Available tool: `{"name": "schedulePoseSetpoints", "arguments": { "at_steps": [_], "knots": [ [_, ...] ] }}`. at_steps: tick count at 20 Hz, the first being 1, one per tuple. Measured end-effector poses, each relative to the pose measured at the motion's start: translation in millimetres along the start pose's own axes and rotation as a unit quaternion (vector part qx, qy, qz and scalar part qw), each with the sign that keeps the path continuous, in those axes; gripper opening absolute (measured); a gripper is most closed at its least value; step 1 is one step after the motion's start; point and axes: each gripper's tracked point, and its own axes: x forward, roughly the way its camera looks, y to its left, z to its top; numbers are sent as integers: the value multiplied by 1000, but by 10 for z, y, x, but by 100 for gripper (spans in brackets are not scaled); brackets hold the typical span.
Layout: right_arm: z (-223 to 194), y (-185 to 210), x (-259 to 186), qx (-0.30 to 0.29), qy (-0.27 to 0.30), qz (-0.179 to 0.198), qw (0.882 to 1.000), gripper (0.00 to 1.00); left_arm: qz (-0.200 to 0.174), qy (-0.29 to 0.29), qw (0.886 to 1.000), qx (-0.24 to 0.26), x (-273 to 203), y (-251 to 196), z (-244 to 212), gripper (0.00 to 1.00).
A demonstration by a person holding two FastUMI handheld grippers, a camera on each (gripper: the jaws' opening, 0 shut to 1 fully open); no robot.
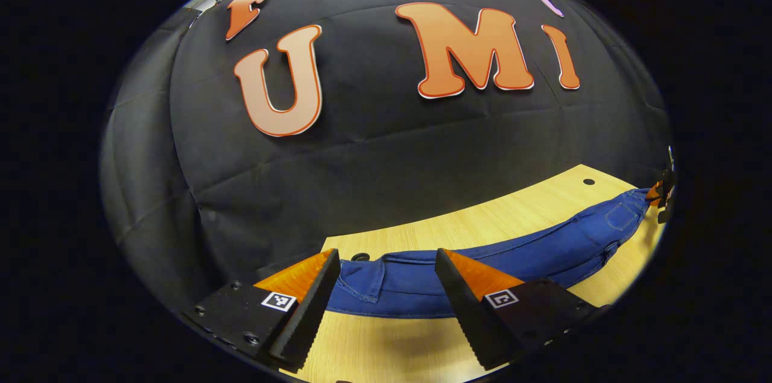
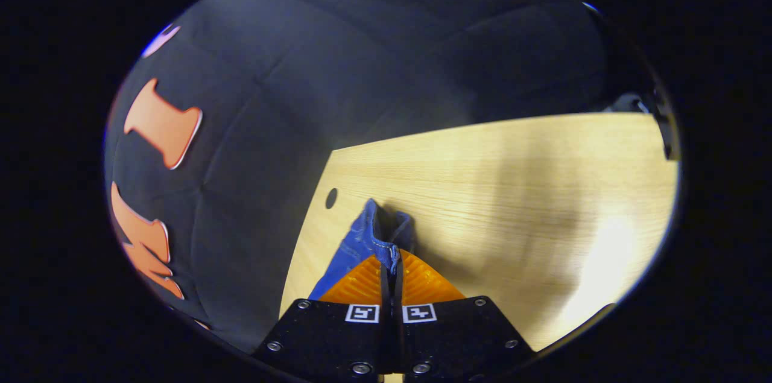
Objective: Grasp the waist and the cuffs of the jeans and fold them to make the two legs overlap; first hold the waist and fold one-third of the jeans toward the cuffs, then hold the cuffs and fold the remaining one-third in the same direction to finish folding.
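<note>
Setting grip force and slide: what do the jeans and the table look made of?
The jeans: blue denim, matte, going by contrast stitching, seams and a sewn back pocket. The table: pale wood or wood-look laminate, smooth and slightly glossy, with straight grain lines and a bright glare patch; which of the two isn't clear.

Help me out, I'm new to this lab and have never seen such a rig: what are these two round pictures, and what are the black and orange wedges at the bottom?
The wedges are the fingers of two hand-held grippers; a person carries one in each hand, and a fisheye camera rides on each, looking forward along its fingers.

In the left gripper view, the left gripper stands open, its fingers apart just in front of one end of the blue jeans, which lie stretched out along a light wooden table. At the far end of the jeans, the other gripper shows small at the edge.

In the right gripper view, the right gripper is closed, both fingers pinching a bunched edge of the jeans. Which end is waist or cuffs is hard to tell.
</note>
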Motion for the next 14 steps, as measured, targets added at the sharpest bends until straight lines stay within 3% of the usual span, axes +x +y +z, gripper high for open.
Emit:
{"name": "schedulePoseSetpoints", "arguments": {
  "at_steps": [4, 9, 14],
  "knots": [
    [-51, 422, -112, -75, -12, 31, 997, 0, 2, -2, 1000, -27, -62, 385, -59, 98],
    [-481, 982, -161, -144, -4, 97, 985, 0, 2, 6, 999, -46, -91, 941, -250, 98],
    [-610, 1137, -99, -207, 27, 145, 967, 0, 6, 10, 998, -63, -121, 1530, -366, 97]
  ]
}}
